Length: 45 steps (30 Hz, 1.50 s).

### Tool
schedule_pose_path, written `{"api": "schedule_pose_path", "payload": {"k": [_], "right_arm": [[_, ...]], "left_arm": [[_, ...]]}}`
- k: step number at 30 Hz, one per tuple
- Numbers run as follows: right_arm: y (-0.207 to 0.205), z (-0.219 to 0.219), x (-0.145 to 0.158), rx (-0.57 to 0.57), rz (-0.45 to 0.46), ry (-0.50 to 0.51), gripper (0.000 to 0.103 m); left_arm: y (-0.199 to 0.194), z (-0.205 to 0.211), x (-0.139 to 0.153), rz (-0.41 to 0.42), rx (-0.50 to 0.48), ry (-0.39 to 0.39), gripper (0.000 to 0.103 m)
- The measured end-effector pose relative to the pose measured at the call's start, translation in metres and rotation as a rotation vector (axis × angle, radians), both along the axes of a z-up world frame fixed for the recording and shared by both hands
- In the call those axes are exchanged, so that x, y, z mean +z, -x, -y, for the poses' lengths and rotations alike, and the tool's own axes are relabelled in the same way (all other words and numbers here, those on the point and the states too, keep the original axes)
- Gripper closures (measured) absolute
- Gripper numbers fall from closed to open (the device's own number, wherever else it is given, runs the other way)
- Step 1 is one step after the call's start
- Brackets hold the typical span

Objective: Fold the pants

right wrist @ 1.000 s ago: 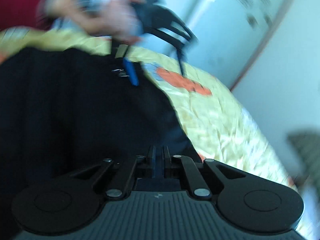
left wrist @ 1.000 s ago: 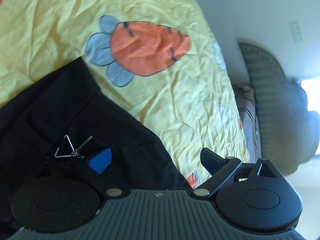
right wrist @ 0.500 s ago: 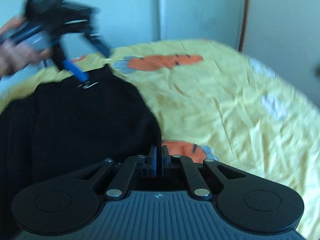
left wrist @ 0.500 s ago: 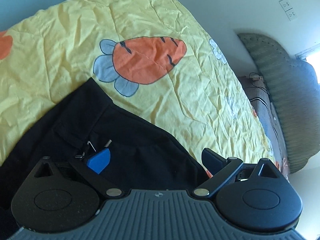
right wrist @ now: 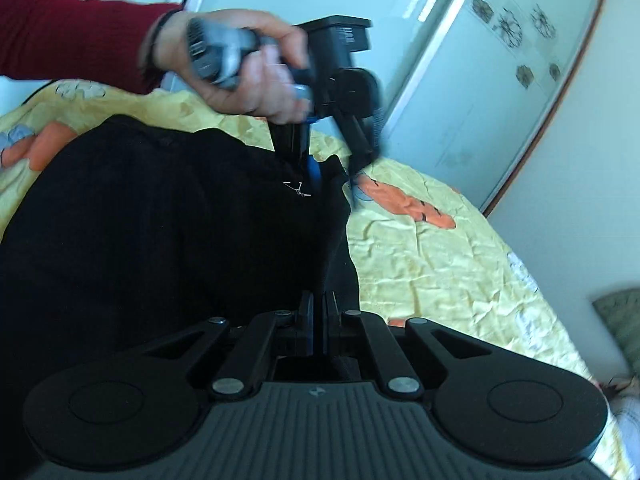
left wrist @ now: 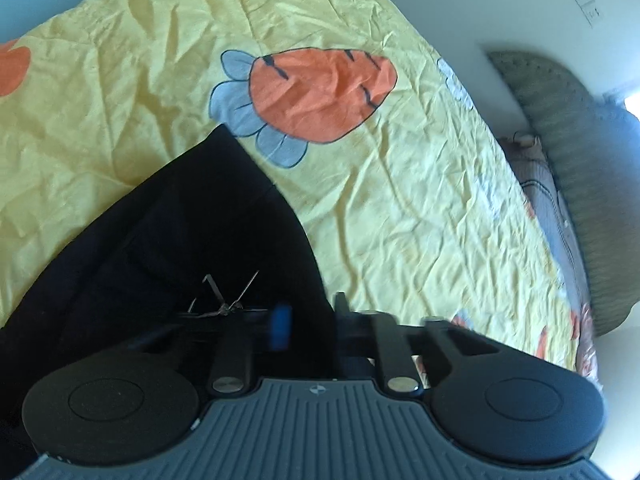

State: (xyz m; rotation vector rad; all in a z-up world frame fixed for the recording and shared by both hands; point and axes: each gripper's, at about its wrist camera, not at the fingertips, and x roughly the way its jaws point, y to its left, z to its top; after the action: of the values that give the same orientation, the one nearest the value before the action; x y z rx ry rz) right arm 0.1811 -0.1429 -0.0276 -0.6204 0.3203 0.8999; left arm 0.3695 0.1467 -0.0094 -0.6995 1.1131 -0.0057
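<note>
- Where the yellow bedsheet [left wrist: 400,208] is covered, black pants [right wrist: 160,240] lie spread across its near left part, in one dark mass, with their far right corner reaching toward a printed carrot [left wrist: 320,92].
- Metal clip [left wrist: 224,300]: a small piece of bent wire, on the pants near that corner; in the right wrist view it shows as a pale glint just left of the blue pad [right wrist: 314,176].
- Left gripper [left wrist: 308,320]: jaws have just been closing, from wide apart to nearly together; black cloth at the pants' edge sits between them. The fingers are blurred, so contact is judged from the cloth bunched at the tips in the right wrist view, where the corner rises in a small peak.
- Right gripper [right wrist: 318,312]: fingers pressed together on a fold of the black pants at the near right edge; the cloth runs straight up into the narrow gap.
- Hand [right wrist: 248,76]: bare, wrapped round the grey handle of the left gripper, seen from the right wrist camera at the far side of the pants.
- Sleeve [right wrist: 72,36]: dark red knit, ending at the wrist.
- Sheet print: orange carrots with pale blue leaves; one just beyond the pants' corner, others further off.
- Surroundings: pale wall and glazed doors [right wrist: 460,80] beyond the bed; a grey-green ribbed cushion [left wrist: 580,168] at the right.
</note>
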Motion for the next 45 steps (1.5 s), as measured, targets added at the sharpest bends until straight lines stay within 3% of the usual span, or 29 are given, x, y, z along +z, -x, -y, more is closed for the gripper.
{"api": "schedule_pose_path", "payload": {"k": [2, 5, 6, 7, 9, 11, 12, 13, 15, 18, 22, 25, 29, 31, 37, 41, 43, 45], "right_arm": [[0.004, 0.004, -0.002, -0.026, 0.013, -0.013, 0.099], [-0.006, -0.002, -0.006, -0.103, 0.039, 0.010, 0.095], [-0.008, -0.003, -0.007, -0.130, 0.042, 0.017, 0.088], [-0.011, -0.003, -0.009, -0.143, 0.036, 0.027, 0.073], [-0.016, -0.006, -0.015, -0.179, 0.047, 0.072, 0.060], [-0.014, -0.011, -0.020, -0.225, 0.086, 0.111, 0.069], [-0.010, -0.011, -0.017, -0.237, 0.078, 0.106, 0.093], [-0.002, -0.012, -0.013, -0.253, 0.091, 0.099, 0.097], [0.021, -0.012, -0.005, -0.268, 0.136, 0.104, 0.097], [0.065, -0.011, 0.011, -0.253, 0.132, 0.081, 0.098], [0.124, -0.021, 0.017, -0.205, 0.075, 0.080, 0.098], [0.156, -0.036, 0.005, -0.175, 0.041, 0.106, 0.098], [0.184, -0.048, -0.009, -0.193, -0.003, 0.110, 0.098], [0.188, -0.048, -0.011, -0.215, -0.018, 0.082, 0.098], [0.207, -0.033, -0.012, -0.223, -0.065, 0.008, 0.098], [0.210, -0.038, -0.016, -0.213, -0.100, -0.022, 0.099], [0.209, -0.041, -0.022, -0.219, -0.111, -0.021, 0.098], [0.208, -0.041, -0.026, -0.221, -0.120, -0.024, 0.098]], "left_arm": [[0.016, -0.002, 0.002, 0.050, 0.026, 0.000, 0.094], [0.044, 0.008, 0.016, 0.158, 0.025, -0.097, 0.094], [0.053, 0.011, 0.020, 0.186, 0.025, -0.114, 0.095], [0.063, 0.015, 0.025, 0.217, 0.022, -0.128, 0.095], [0.082, 0.019, 0.034, 0.278, 0.013, -0.153, 0.095], [0.100, 0.020, 0.041, 0.310, 0.013, -0.160, 0.095], [0.111, 0.018, 0.043, 0.323, 0.011, -0.150, 0.095], [0.122, 0.016, 0.045, 0.338, 0.006, -0.141, 0.095], [0.147, 0.011, 0.047, 0.360, -0.003, -0.126, 0.095], [0.190, -0.001, 0.047, 0.400, -0.021, -0.097, 0.095], [0.244, -0.018, 0.037, 0.410, -0.032, -0.084, 0.095], [0.269, -0.029, 0.019, 0.373, -0.022, -0.085, 0.096], [0.281, -0.038, -0.004, 0.309, -0.008, -0.064, 0.096], [0.288, -0.038, -0.002, 0.327, -0.013, -0.072, 0.096], [0.305, -0.029, 0.019, 0.409, -0.018, -0.166, 0.095], [0.303, -0.024, 0.008, 0.398, -0.023, -0.282, 0.095], [0.296, -0.030, -0.006, 0.338, -0.010, -0.244, 0.092], [0.294, -0.046, -0.008, 0.332, 0.045, -0.186, 0.081]]}}
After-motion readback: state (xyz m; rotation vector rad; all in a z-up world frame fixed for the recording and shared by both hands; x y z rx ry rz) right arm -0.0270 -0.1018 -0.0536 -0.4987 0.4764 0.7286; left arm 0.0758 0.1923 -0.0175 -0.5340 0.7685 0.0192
